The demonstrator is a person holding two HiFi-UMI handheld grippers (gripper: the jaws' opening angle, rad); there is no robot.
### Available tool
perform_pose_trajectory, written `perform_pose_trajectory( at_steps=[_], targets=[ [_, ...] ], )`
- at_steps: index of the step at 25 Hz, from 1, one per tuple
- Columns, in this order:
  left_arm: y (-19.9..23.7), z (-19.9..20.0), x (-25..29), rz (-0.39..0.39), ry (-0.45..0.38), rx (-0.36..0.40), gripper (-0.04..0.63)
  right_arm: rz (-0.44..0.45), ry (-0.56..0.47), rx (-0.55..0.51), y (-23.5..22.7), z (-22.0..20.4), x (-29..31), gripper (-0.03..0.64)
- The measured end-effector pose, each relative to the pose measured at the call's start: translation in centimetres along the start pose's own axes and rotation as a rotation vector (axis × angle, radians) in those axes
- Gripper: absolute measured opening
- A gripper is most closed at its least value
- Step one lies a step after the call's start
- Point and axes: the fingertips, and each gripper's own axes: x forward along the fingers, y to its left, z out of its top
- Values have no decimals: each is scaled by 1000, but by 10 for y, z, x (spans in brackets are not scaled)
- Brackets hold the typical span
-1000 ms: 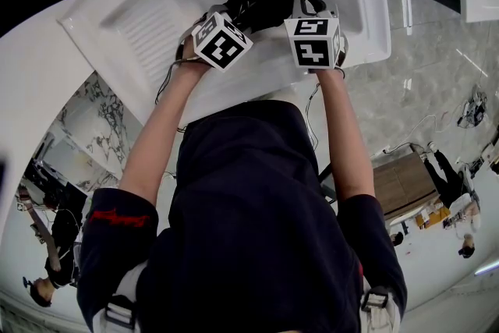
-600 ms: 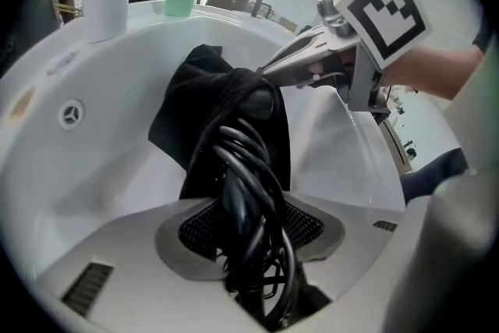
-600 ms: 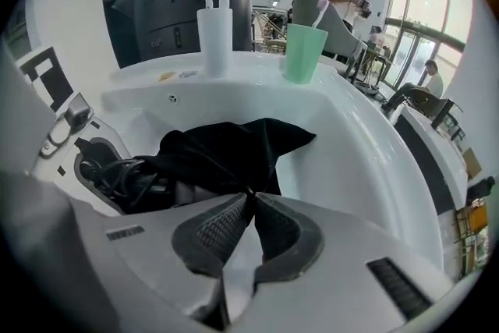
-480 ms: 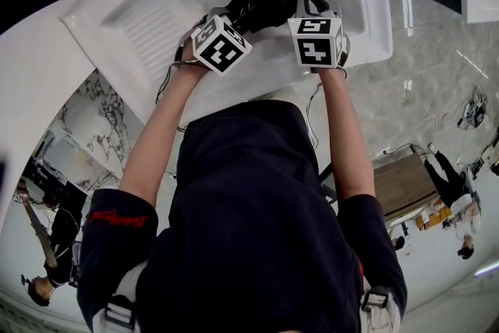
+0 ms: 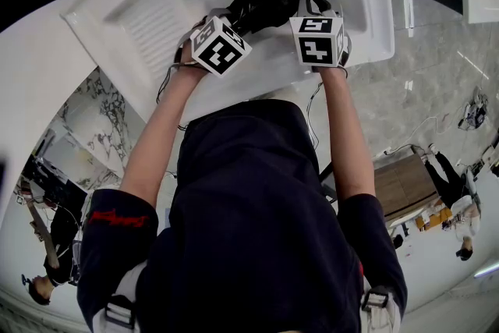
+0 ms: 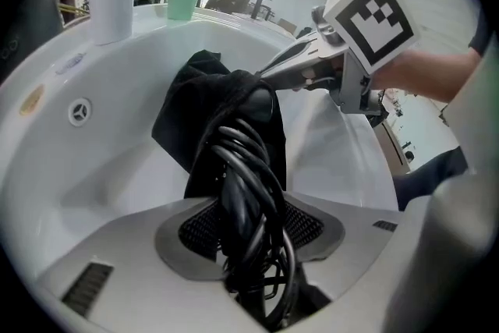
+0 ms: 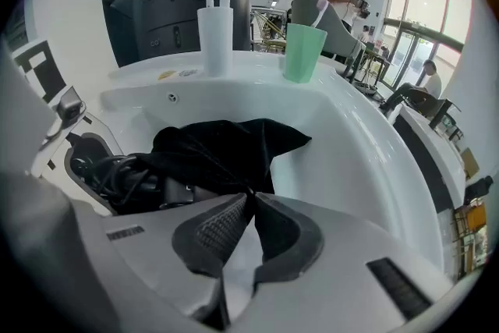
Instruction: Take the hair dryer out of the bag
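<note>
Hair dryer (image 6: pixel 245 183), cord coiled round it, sits clamped in your left tongs (image 6: pixel 251 228); your right tongs (image 7: pixel 251 203) pinch the black bag (image 7: pixel 226 148) in the white sink (image 7: pixel 355 160).

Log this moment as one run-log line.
left gripper: shut on coiled cord | right gripper: pinching black bag | cord: sticks out of bag | site: white sink

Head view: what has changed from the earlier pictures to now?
Nothing has visibly changed. The left gripper still clamps the coiled black cord, and the right gripper still pinches the black cloth bag in the white basin.
</note>
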Motion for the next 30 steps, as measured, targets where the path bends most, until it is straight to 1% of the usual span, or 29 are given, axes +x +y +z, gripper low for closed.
perform_pose_trajectory(
  at_steps=[4,14,21,30],
  targets=[
    [-3,-1,-2,-4,-6,-7,213,-1,0,2,-1,0,-1,54],
    [-6,-4,-8,-5,-8,1,213,-6,5,3,-1,-3,0,54],
    [-19,-6,-11,-23,-10,45,213,-17,14,17,-11,-7,1,54],
    [-26,-9,-13,-34,-10,51,213,-25,16,18,-10,-8,0,54]
  ],
)
